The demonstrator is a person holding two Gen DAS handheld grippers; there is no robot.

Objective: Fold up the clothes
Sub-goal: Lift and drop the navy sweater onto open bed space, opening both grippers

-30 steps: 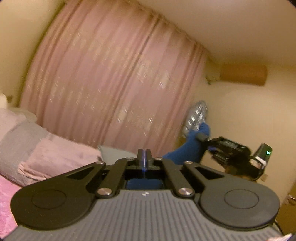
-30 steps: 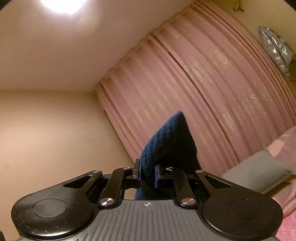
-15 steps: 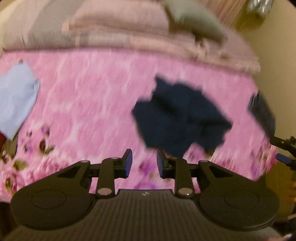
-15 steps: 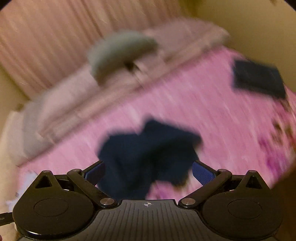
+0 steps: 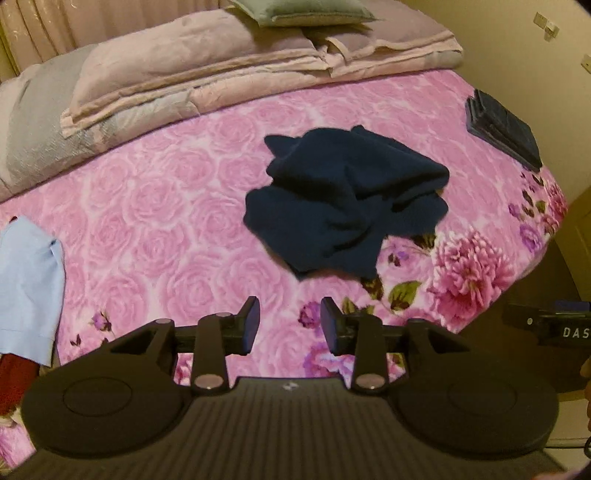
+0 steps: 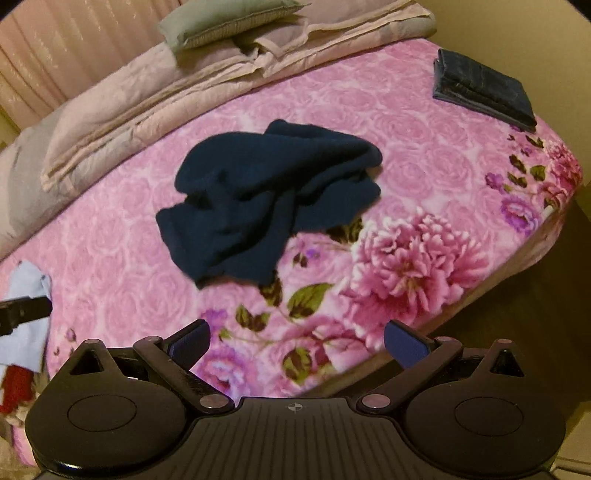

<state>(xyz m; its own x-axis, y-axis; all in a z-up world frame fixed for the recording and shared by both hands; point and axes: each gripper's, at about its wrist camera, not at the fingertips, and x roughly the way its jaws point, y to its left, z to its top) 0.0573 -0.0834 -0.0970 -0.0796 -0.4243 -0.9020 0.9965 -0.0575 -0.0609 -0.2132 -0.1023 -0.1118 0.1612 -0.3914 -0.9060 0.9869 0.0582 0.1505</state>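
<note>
A dark navy knitted garment (image 5: 343, 203) lies crumpled in a heap in the middle of the pink floral bedspread (image 5: 166, 206); it also shows in the right wrist view (image 6: 269, 199). My left gripper (image 5: 290, 325) is open and empty, hovering above the bed's near edge, short of the garment. My right gripper (image 6: 295, 341) is wide open and empty, also near the bed's front edge. The right gripper's body shows at the right edge of the left wrist view (image 5: 550, 326).
A folded dark garment (image 5: 502, 129) lies at the far right of the bed (image 6: 484, 88). A light blue garment (image 5: 26, 284) lies at the left edge over something red. Folded pink-grey quilts (image 5: 207, 70) and a grey pillow (image 6: 221, 22) sit at the back.
Both grippers held the navy garment up in the air, then opened and let it go. It has dropped in a heap onto the bed, and both cameras now point down at it.
</note>
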